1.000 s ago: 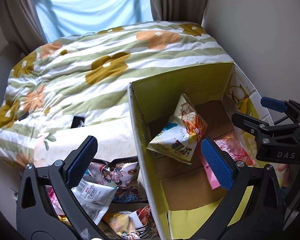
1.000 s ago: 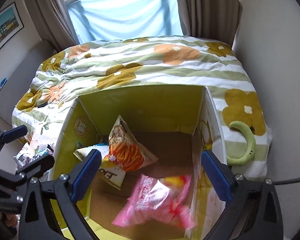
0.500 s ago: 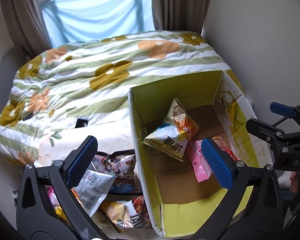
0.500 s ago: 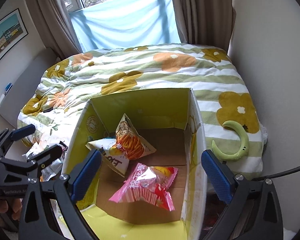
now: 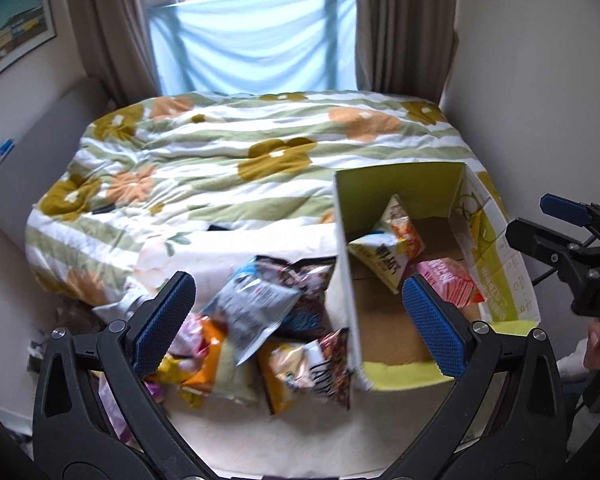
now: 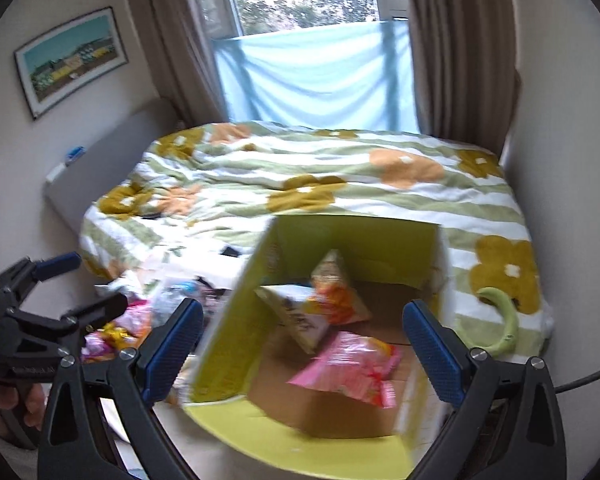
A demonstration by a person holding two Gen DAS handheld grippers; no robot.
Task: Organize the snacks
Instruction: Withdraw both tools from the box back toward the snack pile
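An open yellow-green cardboard box [image 5: 396, 192] [image 6: 356, 236] stands at the foot of the bed. Inside lie an orange triangular snack bag [image 5: 404, 228] [image 6: 336, 292], a white bag [image 5: 380, 260] [image 6: 296, 316] and a pink bag [image 5: 448, 286] [image 6: 348, 368]. A pile of several snack bags [image 5: 260, 320] [image 6: 136, 316] lies left of the box. My left gripper [image 5: 300, 324] is open and empty above the pile and the box's left wall. My right gripper [image 6: 300, 352] is open and empty above the box.
The bed's flowered green-striped quilt [image 5: 220, 160] fills the background, under a window with curtains. A green crescent-shaped object [image 6: 504, 320] lies on the quilt right of the box. A wall is close on the right. A framed picture [image 6: 72, 56] hangs on the left wall.
Both grippers have pulled back and up from the box, so more of the room shows. The pink bag dropped and settled on the box floor. The snack pile has come into fuller view.
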